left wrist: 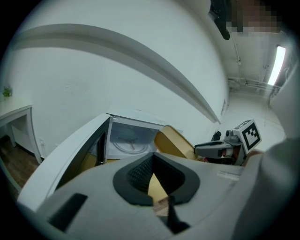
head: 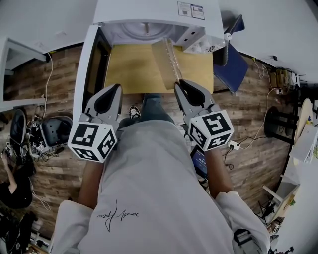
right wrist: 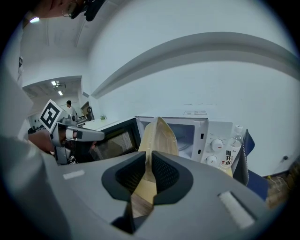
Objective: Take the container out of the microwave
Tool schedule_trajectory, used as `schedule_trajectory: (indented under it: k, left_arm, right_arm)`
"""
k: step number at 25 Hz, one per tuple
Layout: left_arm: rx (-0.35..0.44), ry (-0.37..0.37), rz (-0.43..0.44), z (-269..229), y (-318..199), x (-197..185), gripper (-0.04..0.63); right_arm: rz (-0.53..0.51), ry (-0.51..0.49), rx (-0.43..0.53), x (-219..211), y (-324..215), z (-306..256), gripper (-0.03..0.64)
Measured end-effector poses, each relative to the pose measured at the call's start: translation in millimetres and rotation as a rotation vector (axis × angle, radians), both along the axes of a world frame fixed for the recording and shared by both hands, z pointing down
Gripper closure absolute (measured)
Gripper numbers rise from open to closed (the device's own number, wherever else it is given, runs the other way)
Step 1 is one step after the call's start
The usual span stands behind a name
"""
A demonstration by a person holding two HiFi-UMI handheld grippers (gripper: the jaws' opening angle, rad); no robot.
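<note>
Fingers (right wrist: 166,176) of R gripper (head: 180,83) pinch the rim of the container (head: 166,59). Container stands on edge at 12 o'clock, outside microwave (head: 149,25), over table (head: 129,69). L gripper (head: 117,89): jaws slightly apart, empty. Risk: thin-rim pinch w/ steep tilt, so container may pivot, slip, or spill any contents.

support: tan table (head: 130,74) | on it: open white microwave (head: 149,10) at far edge | bottle (right wrist: 228,157) just beside microwave
</note>
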State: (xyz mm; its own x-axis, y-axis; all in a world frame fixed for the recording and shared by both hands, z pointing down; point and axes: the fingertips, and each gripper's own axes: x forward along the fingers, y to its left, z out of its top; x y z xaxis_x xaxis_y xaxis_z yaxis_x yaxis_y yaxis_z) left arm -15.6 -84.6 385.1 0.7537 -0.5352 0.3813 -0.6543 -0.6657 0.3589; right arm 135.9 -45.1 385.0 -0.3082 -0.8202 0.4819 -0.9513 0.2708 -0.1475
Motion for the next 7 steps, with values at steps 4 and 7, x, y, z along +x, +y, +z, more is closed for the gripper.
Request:
schedule_trajectory:
  k: [4, 7]
  left_arm:
    - [0.000, -0.002, 0.004, 0.4, 0.8, 1.7, 0.604]
    - [0.000, -0.003, 0.007, 0.6, 0.1, 3.1, 0.604]
  right_arm:
    - [-0.015, -0.006, -0.003, -1.8, -0.5, 0.0, 0.561]
    - [-0.018, -0.018, -0.006, -1.9, -1.1, -0.2, 0.560]
